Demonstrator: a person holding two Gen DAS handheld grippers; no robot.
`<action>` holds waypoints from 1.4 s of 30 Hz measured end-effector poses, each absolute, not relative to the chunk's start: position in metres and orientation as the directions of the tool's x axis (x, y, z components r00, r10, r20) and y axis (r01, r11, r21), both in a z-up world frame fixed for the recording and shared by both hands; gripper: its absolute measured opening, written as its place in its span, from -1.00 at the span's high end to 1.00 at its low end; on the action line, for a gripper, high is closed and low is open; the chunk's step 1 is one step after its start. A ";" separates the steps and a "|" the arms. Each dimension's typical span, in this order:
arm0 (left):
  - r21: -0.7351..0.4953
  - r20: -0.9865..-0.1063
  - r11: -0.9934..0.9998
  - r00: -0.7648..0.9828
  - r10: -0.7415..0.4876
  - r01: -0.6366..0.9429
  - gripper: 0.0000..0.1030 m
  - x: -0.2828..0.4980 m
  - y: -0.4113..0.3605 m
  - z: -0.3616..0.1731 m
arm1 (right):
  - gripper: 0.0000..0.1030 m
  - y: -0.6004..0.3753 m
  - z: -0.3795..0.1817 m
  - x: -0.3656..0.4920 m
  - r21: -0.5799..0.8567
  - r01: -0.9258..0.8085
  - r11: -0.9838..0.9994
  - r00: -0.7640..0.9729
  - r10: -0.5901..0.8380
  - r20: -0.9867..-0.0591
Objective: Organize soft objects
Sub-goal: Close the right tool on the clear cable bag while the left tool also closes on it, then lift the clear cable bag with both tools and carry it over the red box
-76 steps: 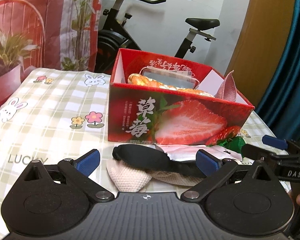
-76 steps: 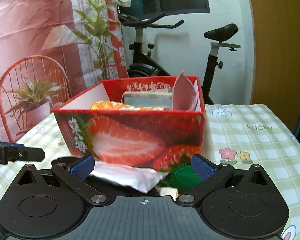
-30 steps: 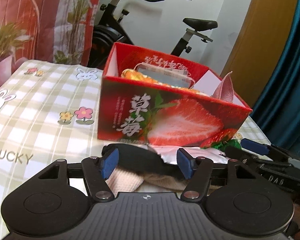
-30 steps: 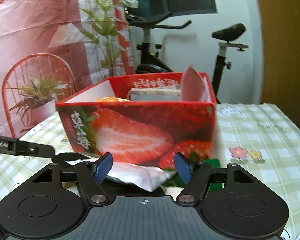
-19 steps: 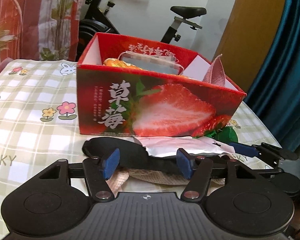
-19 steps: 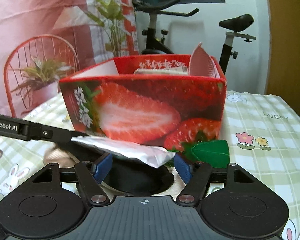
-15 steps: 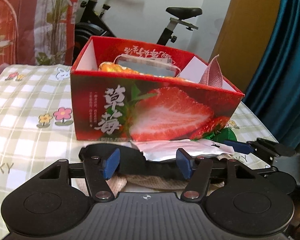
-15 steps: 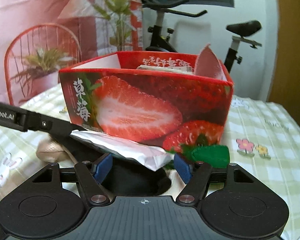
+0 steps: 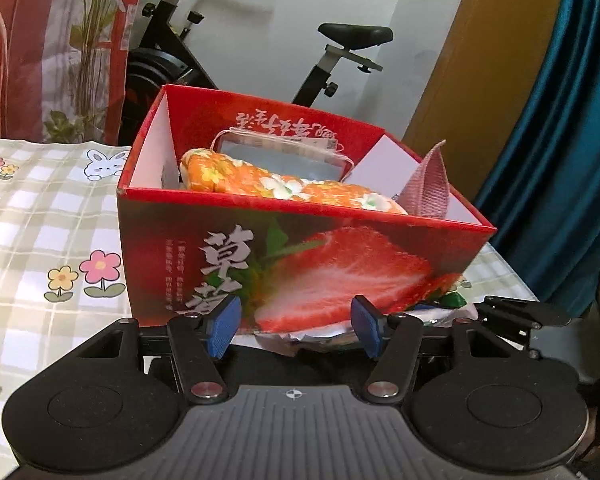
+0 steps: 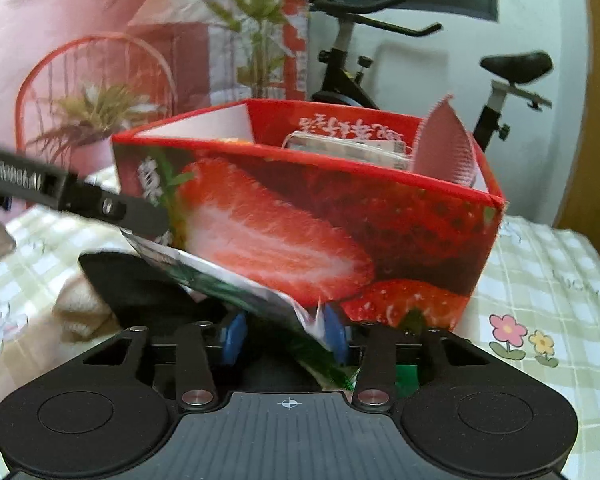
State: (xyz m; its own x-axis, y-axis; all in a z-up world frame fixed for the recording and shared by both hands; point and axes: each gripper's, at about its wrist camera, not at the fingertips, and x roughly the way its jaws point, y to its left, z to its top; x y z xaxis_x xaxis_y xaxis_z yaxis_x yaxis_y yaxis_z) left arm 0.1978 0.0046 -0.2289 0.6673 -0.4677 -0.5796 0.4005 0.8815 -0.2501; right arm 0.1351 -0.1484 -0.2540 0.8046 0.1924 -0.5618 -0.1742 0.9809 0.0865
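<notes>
The right gripper [image 10: 284, 338] is closing, its blue pads drawn near each other with the lower corner of a crinkled white packet [image 10: 236, 280] between them; the blurred frame does not show whether the pads already press on it. The left gripper [image 9: 294, 326] is also narrowing, its blue pads still apart, with nothing seen pinched between them. Both sit just in front of the red strawberry box [image 9: 300, 256], the landmark here. The packet leans against the box's front wall, over a black soft item [image 10: 140, 284] and a beige knitted piece [image 10: 80, 304] lying on the checked tablecloth [image 9: 40, 216] before the box. Inside the box lie an orange flowered cloth [image 9: 284, 184], a clear pouch [image 9: 280, 152] and an upright pink strip [image 9: 428, 184]. An exercise bike [image 9: 228, 40] stands behind it.
</notes>
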 end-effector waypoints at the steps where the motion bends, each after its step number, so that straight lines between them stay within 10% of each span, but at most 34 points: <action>1: -0.262 -0.577 0.876 0.662 -0.478 0.404 -0.21 0.199 0.006 -0.229 | 0.36 -0.151 -0.255 0.137 0.100 -0.172 0.980 0.803 0.198 -0.563; 29: -0.201 -0.613 0.815 0.579 -0.538 0.543 -0.21 0.220 -0.011 -0.251 | 0.52 -0.159 -0.255 0.152 0.150 -0.128 0.980 0.807 0.191 -0.559; 31: -0.188 -0.613 0.816 0.584 -0.533 0.547 0.11 0.218 -0.014 -0.251 | 0.54 -0.158 -0.254 0.151 0.149 -0.132 0.980 0.806 0.193 -0.559; 42: -0.187 -0.569 0.809 0.610 -0.551 0.557 0.14 0.206 -0.012 -0.226 | 0.58 -0.154 -0.233 0.143 0.138 -0.153 0.979 0.830 0.203 -0.520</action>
